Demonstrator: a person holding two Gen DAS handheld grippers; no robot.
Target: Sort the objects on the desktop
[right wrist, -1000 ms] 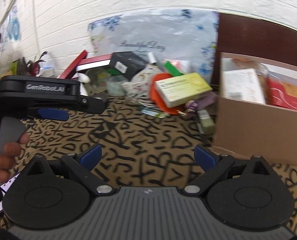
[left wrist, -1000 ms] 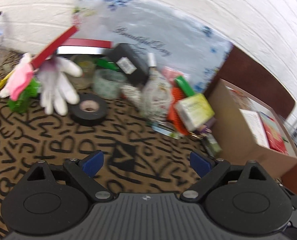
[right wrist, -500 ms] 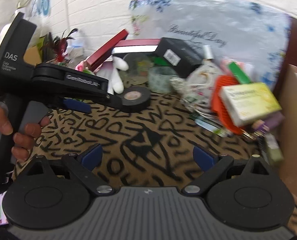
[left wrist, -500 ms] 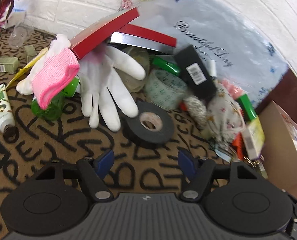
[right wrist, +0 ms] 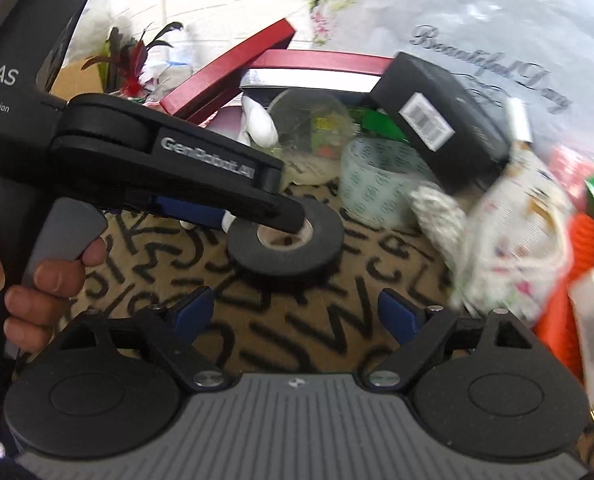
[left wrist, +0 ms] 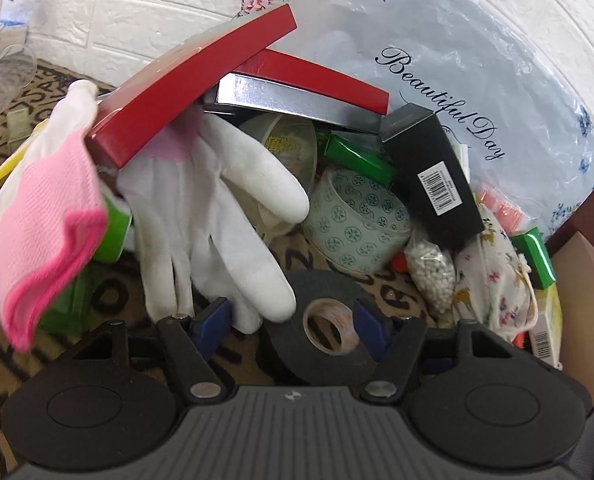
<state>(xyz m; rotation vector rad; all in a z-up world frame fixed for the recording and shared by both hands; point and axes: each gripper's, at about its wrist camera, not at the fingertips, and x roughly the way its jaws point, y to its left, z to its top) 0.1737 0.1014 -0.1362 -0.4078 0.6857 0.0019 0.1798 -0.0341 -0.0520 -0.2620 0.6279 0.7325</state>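
Observation:
A black tape roll (left wrist: 317,344) lies flat on the letter-patterned mat. My left gripper (left wrist: 291,316) is open and straddles the roll's left half: one blue pad sits outside its left edge, the other over its right side. In the right wrist view the left gripper (right wrist: 233,216) reaches over the tape roll (right wrist: 287,242), its tip over the roll's hole. My right gripper (right wrist: 297,312) is open and empty, a short way in front of the roll. A white glove (left wrist: 217,208) lies just left of the roll.
A pile crowds the back: red boxes (left wrist: 185,88), a patterned tape roll (left wrist: 357,228), a black box (left wrist: 433,172), a pink cloth (left wrist: 49,224), a printed pouch (left wrist: 493,264), green boxes (left wrist: 357,160). A cardboard box (left wrist: 589,304) stands at right. A floral bag (left wrist: 437,60) leans on the wall.
My left gripper moved forward over the black tape roll and narrowed around it. My right gripper swung left and closer to the pile, still open.

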